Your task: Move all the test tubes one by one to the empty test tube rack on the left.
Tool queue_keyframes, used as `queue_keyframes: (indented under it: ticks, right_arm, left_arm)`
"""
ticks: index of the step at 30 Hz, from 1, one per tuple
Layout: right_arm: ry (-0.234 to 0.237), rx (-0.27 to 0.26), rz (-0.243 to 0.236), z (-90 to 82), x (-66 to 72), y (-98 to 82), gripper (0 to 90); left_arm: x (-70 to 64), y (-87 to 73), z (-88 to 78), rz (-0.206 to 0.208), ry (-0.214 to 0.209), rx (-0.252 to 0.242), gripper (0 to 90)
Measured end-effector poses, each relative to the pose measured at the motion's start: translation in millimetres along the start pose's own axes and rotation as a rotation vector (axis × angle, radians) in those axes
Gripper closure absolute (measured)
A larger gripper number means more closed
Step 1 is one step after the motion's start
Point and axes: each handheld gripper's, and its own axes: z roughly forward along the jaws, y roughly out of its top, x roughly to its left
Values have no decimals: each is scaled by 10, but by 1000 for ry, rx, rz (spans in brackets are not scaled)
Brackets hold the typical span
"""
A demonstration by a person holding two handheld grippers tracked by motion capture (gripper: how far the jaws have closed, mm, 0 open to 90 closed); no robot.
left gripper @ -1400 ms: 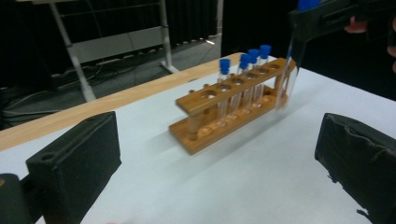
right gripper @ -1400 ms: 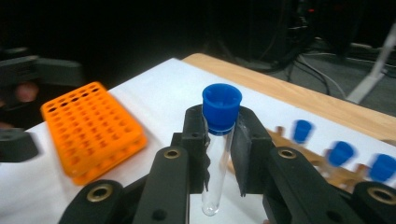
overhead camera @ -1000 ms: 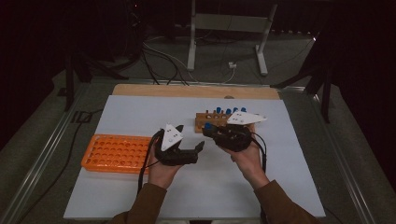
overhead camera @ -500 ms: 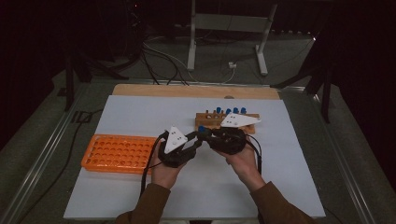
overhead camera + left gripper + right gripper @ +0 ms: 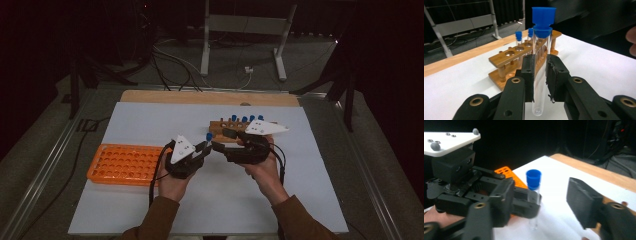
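1. Object in hand: a clear, thin-walled test tube with a blue plastic stopper cap (image 5: pixel 543 18). It stands upright above the white surface (image 5: pixel 150 125), in the gap between the two hands, just in front of the brown wooden tube rack (image 5: pixel 220 131)

2. Handling, judged: light, stiff and brittle if it is glass. The wall is smooth and round, so it is likely slippery and may roll or pivot between flat pads. A hard squeeze could crack it; a loose one could let it slide down

3. Where to grip, judged: on the bare wall at mid-length, below the cap, pads square to the tube's axis. The cap is wider than the tube and would act as a stop if the tube slipped

4. Left hand-held gripper (image 5: pixel 539 75): jaws fully closed onto the tube. Both black foam pads (image 5: pixel 555 75) press the wall at about mid-length; cap above, rounded bottom below the pads, clear of the surface. Grip looks centred and the tube vertical

5. Right hand-held gripper (image 5: pixel 534 202): jaws have just been opening. They stand well apart with the tube between them, and neither pad touches it

6. Other items: orange plastic many-holed rack (image 5: pixel 127 162) to the left, empty as far as visible. The wooden rack carries further blue-capped tubes (image 5: pixel 245 119) with some holes free

7. Reading: handover from right to left looks complete
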Motion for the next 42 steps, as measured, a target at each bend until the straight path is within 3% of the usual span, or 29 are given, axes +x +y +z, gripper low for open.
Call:
queue_keyframes:
  ticks: [5, 10, 12, 13, 17, 30, 42]
  right_arm:
    - [-32, -16, -4, -70, -47, -24, 239]
    - [-129, -6, -15, -188, -144, -163, 114]
    - [-144, -2, -12, -205, -164, -191, 85]
    - [-180, 7, -6, -242, -209, -250, 35]
    - [-213, 10, 2, -291, -261, -316, 0]
    - [-325, -5, 44, -658, -487, -613, 0]
    - [-390, -12, 68, -888, -593, -872, 0]
  left_arm:
    - [78, -27, -74, -24, 21, -14, 780]
    - [151, -58, -181, -38, 41, -24, 780]
    - [184, -75, -225, -47, 47, -31, 780]
    - [204, -88, -252, -51, 52, -33, 780]
    - [263, -130, -345, -61, 69, -33, 779]
    - [420, -290, -679, -78, 123, -50, 779]
    - [506, -478, -908, -97, 151, -45, 779]
